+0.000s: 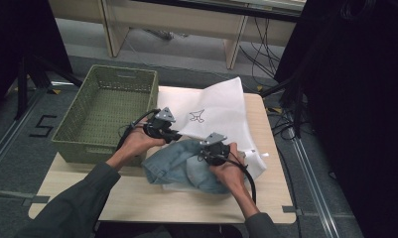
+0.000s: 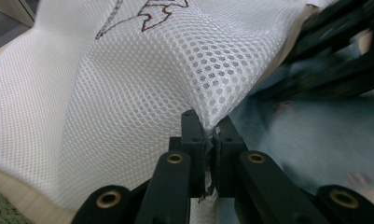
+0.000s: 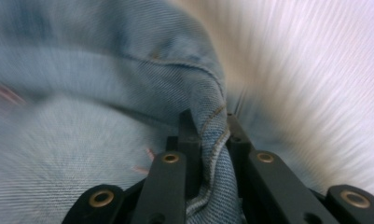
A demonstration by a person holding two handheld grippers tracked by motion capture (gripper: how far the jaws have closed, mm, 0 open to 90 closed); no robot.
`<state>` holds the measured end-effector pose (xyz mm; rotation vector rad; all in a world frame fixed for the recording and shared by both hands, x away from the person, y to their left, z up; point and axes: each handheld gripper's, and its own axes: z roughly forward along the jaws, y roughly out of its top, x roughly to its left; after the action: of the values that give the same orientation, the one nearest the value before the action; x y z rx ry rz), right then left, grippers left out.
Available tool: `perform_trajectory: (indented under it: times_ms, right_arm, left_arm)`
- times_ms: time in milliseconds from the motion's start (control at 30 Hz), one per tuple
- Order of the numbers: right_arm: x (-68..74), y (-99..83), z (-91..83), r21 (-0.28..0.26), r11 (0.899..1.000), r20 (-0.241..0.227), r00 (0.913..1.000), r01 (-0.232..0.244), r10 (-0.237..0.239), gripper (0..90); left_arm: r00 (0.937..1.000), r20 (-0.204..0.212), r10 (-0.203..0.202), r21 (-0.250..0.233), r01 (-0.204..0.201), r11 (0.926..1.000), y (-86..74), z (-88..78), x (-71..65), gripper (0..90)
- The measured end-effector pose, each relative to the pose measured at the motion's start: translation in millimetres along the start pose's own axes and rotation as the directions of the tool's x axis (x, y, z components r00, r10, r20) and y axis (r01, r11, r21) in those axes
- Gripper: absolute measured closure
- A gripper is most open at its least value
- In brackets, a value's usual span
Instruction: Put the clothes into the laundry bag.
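A white mesh bag with a small stitched figure lies across the wooden table. A crumpled light-blue denim garment sits at its near edge. My left gripper is shut on the bag's edge, and in the left gripper view the mesh is pinched between the jaws of the left gripper and pulled up off the denim. My right gripper rests on the garment. In the right gripper view the right gripper is shut on a seamed fold of the denim, with the blurred white mesh behind.
A green perforated basket stands at the table's left, right beside my left hand. Bare tabletop lies in front of the garment, toward the near edge. Cables and desk legs are on the floor beyond the table.
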<state>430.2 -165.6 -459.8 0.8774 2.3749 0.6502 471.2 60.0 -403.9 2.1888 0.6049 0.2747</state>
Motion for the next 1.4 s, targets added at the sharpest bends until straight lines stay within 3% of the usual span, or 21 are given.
perform_trajectory:
  times_ms: [67, 167, 267, 300, 367, 467, 533, 633, 733, 833, 900, 933, 967, 1033, 1067, 1100, 1167, 1233, 1300, 1333, 1400]
  right_arm:
    - [2.1, -12.6, 19.0, 0.081, 0.996, 0.025, 0.9994, 0.023, -0.026, 81.1]
    - [1.0, -7.3, 14.1, 0.071, 0.997, 0.022, 0.9998, 0.0, -0.001, 73.0]
    - [2.6, 1.7, -2.2, -0.003, 0.999, -0.021, 0.9986, -0.048, 0.048, 58.4]
    - [3.5, 4.9, -8.4, -0.027, 0.998, -0.044, 0.9971, -0.063, 0.062, 54.5]
    - [5.2, 10.6, -23.8, -0.083, 0.992, -0.076, 0.9935, -0.091, 0.085, 49.4]
    - [9.3, 18.3, -46.5, -0.197, 0.973, -0.175, 0.9808, -0.119, 0.085, 45.9]
    - [20.8, 22.1, -54.8, -0.222, 0.964, -0.249, 0.9642, -0.148, 0.091, 44.2]
    - [44.9, 23.8, -49.1, -0.199, 0.973, -0.329, 0.9432, -0.119, 0.048, 40.8]
    - [71.6, 20.6, -29.8, -0.144, 0.988, -0.348, 0.9376, -0.049, -0.004, 37.4]
    - [97.0, 15.9, -7.3, -0.065, 0.997, -0.337, 0.9396, 0.037, -0.057, 35.7]
    - [109.7, 10.6, 8.1, -0.06, 0.985, -0.233, 0.9569, 0.163, -0.173, 51.5]
    - [108.2, 11.1, 9.9, -0.069, 0.983, -0.236, 0.9548, 0.169, -0.181, 60.2]
    - [105.8, 12.9, 8.2, -0.068, 0.986, -0.23, 0.9595, 0.15, -0.162, 72.6]
    - [94.9, 17.6, -1.9, -0.09, 0.986, -0.227, 0.961, 0.14, -0.158, 81.6]
    - [87.3, 19.3, -8.3, -0.098, 0.985, -0.203, 0.9664, 0.139, -0.157, 82.7]
    - [77.7, 21.4, -15.7, -0.108, 0.987, -0.244, 0.9593, 0.119, -0.142, 83.2]
    - [58.4, 21.5, -28.2, -0.15, 0.987, -0.227, 0.9689, 0.065, -0.098, 84.1]
    - [37.0, 20.6, -36.8, -0.164, 0.986, -0.172, 0.9838, 0.021, -0.05, 84.2]
    - [18.6, 17.9, -34.0, -0.155, 0.988, -0.125, 0.9922, -0.015, -0.004, 84.1]
    - [10.2, 17.0, -27.5, -0.142, 0.99, -0.086, 0.9962, -0.023, 0.01, 83.8]
    - [0.1, 13.7, -5.2, -0.1, 0.99, -0.054, 0.9945, -0.095, 0.09, 82.8]
  left_arm:
    - [0.9999, 0.005, 0.009, -0.003, -0.009, 1.0, -0.2, -0.3, -0.5, 84.7]
    - [1.0, 0.003, 0.009, -0.001, -0.009, 1.0, 0.4, -0.8, -0.8, 84.6]
    - [1.0, 0.003, 0.001, -0.001, -0.001, 1.0, -0.5, 0.8, -1.1, 84.4]
    - [0.9996, 0.003, 0.03, -0.013, -0.03, 0.9995, 0.3, 1.4, 1.2, 84.4]
    - [0.9999, 0.005, -0.011, -0.021, 0.011, 0.9997, 0.0, 1.0, -0.1, 84.3]
    - [0.9999, 0.01, -0.011, -0.008, 0.011, 0.9999, -0.2, 0.9, 2.5, 84.3]
    - [0.9998, 0.011, -0.014, -0.008, 0.014, 0.9999, -0.2, 1.6, 2.4, 84.2]
    - [0.9997, 0.011, -0.021, -0.006, 0.021, 0.9998, 0.0, 2.5, 2.0, 84.2]
    - [0.9998, 0.01, -0.018, -0.004, 0.018, 0.9998, -0.1, 2.5, 1.8, 84.2]
    - [0.9997, 0.015, -0.019, -0.007, 0.019, 0.9998, -0.4, 3.6, 2.4, 84.1]
    - [0.9999, 0.01, -0.009, 0.007, 0.008, 0.9999, -1.6, 4.1, 1.7, 84.1]
    - [0.9999, 0.007, -0.014, 0.002, 0.014, 0.9999, -2.2, 4.6, 0.8, 84.1]
    - [1.0, 0.006, -0.006, 0.008, 0.006, 1.0, -2.1, 3.3, 2.0, 84.1]
    - [0.9999, 0.005, -0.012, -0.003, 0.012, 0.9999, -1.7, 1.6, 3.9, 84.2]
    - [0.9996, 0.005, -0.026, -0.018, 0.026, 0.9995, -2.0, 1.5, 3.7, 84.2]
    - [0.9998, 0.002, -0.019, -0.011, 0.019, 0.9998, -2.0, -0.6, 4.2, 84.2]
    - [0.9998, 0.004, -0.019, -0.019, 0.019, 0.9996, -1.5, -3.1, 5.1, 84.2]
    - [0.9996, 0.005, -0.028, -0.027, 0.028, 0.9992, 0.5, -4.6, 5.6, 84.3]
    - [0.9998, 0.006, -0.02, -0.021, 0.02, 0.9996, 1.5, -5.4, 3.9, 84.3]
    - [0.9998, 0.003, 0.021, -0.026, -0.021, 0.9994, 2.6, -5.3, 4.9, 84.4]
    - [0.9997, 0.015, -0.021, -0.032, 0.022, 0.9992, 3.5, -5.3, 1.0, 84.5]
